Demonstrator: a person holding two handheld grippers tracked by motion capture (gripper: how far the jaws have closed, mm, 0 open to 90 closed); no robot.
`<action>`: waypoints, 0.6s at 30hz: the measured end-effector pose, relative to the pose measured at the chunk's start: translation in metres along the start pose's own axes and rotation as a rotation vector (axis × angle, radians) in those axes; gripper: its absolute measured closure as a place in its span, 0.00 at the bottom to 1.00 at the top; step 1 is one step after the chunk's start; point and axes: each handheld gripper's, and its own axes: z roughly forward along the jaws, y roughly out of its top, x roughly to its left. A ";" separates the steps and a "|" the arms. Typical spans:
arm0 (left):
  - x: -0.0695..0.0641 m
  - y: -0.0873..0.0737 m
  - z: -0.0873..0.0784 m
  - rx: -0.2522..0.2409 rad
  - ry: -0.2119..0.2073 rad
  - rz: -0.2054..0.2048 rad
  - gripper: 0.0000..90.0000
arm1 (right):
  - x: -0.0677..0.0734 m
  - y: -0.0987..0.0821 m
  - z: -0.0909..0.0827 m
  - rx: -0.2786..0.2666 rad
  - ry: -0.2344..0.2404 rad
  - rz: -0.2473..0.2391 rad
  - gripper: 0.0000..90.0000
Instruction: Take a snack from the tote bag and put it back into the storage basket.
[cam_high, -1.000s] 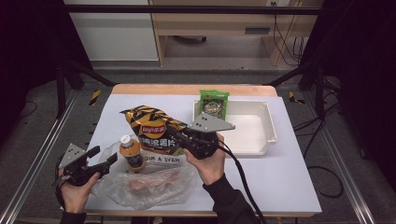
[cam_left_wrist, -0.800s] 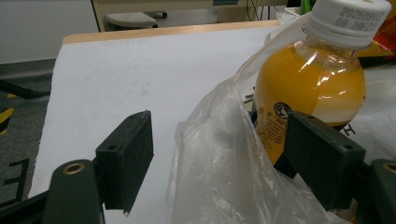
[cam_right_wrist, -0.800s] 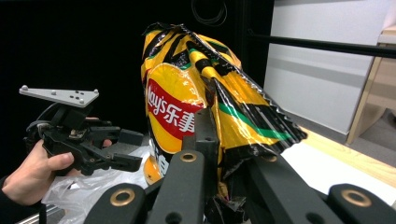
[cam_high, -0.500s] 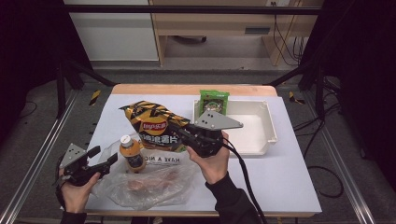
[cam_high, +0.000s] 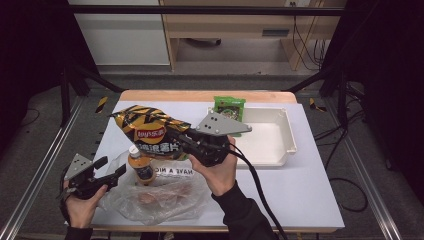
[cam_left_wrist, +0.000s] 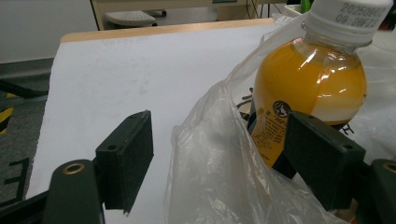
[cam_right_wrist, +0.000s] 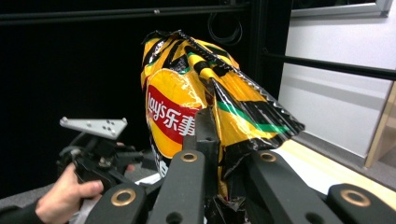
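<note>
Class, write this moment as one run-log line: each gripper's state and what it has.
right gripper: shut on chip bag, raised off table | left gripper: open, astride plastic bag edge by juice bottle

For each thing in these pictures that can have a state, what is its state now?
chip bag: sealed, puffed, gripped at one edge, held up.
right tool: shut on the chip bag.
left tool: open, plastic bag edge between its jaws.
juice bottle: upright, capped, full of orange drink.
plastic bag: lying flat, crumpled, something pinkish inside.
white tray: empty.
green packet: sealed, at the tray's far corner.
</note>
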 end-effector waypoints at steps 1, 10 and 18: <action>0.000 0.000 0.000 0.001 -0.001 0.000 0.27 | 0.001 0.003 0.000 -0.005 0.001 -0.005 0.97; 0.000 0.000 0.000 0.002 0.000 0.002 0.27 | 0.005 0.027 0.001 -0.041 0.008 -0.002 0.97; 0.001 0.000 -0.001 -0.007 0.001 -0.005 0.27 | -0.008 0.036 -0.004 -0.048 -0.043 -0.011 0.97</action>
